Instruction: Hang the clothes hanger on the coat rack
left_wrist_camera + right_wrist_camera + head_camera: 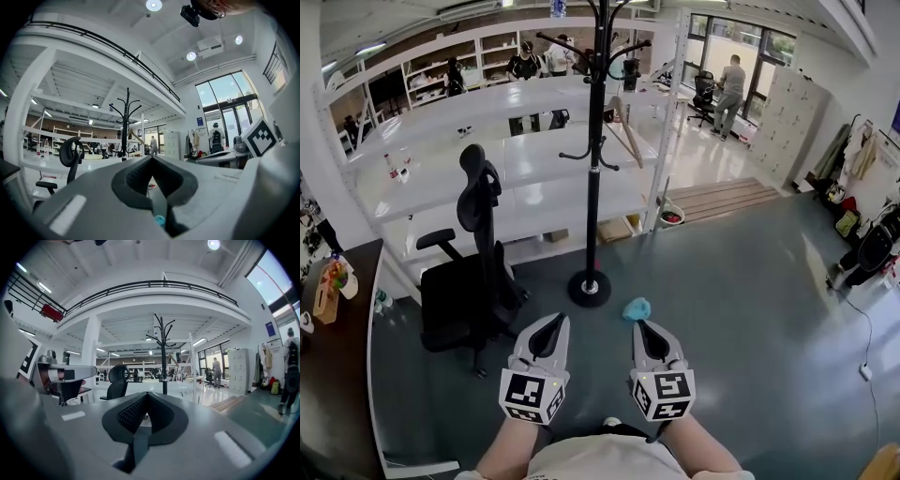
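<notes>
Both hand-held grippers are held low over the grey floor (750,309), near the tall black metal coat rack (593,187). The left gripper (554,322) and the right gripper (644,326) are each seen with jaws brought together and nothing between them. A pale wooden clothes hanger (628,136) is seen just beside the rack's pole, apparently hung from an upper arm (whether it truly rests on the arm or only stands behind the rack cannot be settled at this size). If it does hang there, the wanted state is judged already met, with nothing left to carry. A small crumpled light-blue object (636,308) lies on the floor near the rack's base.
</notes>
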Tool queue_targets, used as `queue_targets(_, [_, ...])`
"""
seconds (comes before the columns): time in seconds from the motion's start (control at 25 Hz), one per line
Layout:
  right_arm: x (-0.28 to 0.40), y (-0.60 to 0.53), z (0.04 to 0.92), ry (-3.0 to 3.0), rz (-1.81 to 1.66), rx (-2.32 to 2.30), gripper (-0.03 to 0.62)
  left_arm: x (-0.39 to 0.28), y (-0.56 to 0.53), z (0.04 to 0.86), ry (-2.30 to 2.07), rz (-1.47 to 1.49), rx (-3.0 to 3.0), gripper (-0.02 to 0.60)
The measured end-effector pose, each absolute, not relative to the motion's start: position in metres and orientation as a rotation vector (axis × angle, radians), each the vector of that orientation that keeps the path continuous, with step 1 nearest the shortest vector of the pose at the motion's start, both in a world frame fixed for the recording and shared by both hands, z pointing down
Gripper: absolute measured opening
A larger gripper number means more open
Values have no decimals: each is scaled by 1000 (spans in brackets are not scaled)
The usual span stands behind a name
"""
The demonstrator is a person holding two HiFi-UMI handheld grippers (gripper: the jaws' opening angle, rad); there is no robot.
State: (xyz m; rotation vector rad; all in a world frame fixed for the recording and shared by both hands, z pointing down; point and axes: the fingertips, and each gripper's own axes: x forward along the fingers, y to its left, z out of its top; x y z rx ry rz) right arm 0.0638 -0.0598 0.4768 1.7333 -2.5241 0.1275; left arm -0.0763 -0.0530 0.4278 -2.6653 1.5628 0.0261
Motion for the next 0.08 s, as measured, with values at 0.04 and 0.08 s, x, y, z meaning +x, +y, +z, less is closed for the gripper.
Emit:
queue_targets(0.04, [64,-58,477,-2525,126,1732,25,-76,-52,427,1564,28,-2663,0])
queue_targets(0.08, [65,-57,476,-2525,125,1731,25,-75,-50,426,1564,30,-2660,0])
